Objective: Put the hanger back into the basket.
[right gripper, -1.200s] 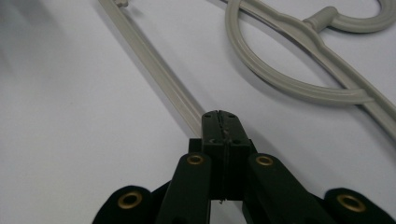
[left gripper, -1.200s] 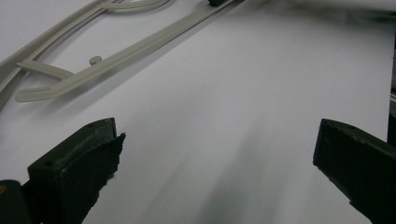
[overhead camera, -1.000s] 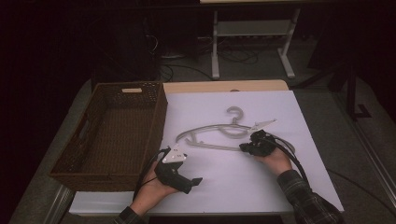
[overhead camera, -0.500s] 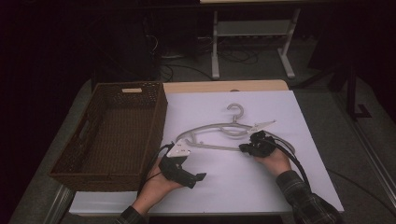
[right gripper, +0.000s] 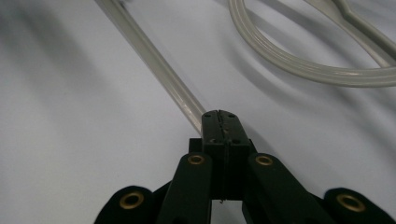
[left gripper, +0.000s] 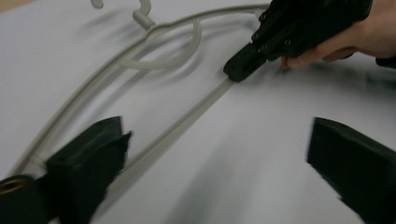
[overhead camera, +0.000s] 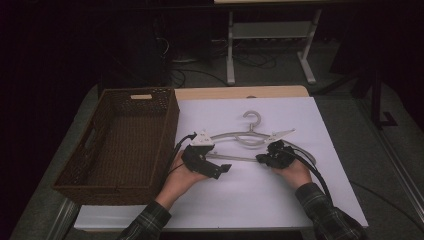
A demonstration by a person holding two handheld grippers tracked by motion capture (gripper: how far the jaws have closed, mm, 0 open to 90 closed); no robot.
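hanger (overhead camera: pixel 250 137) centre frame on white table (overhead camera: pixel 280 200) | light, stiff, slick plastic; thin bar best hold | right gripper (right gripper: pixel 219 116) clamped on bar | left gripper (left gripper: pixel 215 154) wide, just narrowing, bar between, untouched

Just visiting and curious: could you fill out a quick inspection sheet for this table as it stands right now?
Surface: white table, flat.
Job's things: pale hanger lying flat near the middle.
Clutter: empty brown basket on the left.
Grippers: right gripper shut on the hanger's lower bar; left gripper open, its jaws just closing a little, the bar running beside one jaw and not gripped.
Cables: black cable trails past the right hand.
Surroundings: dark room, white stand behind.
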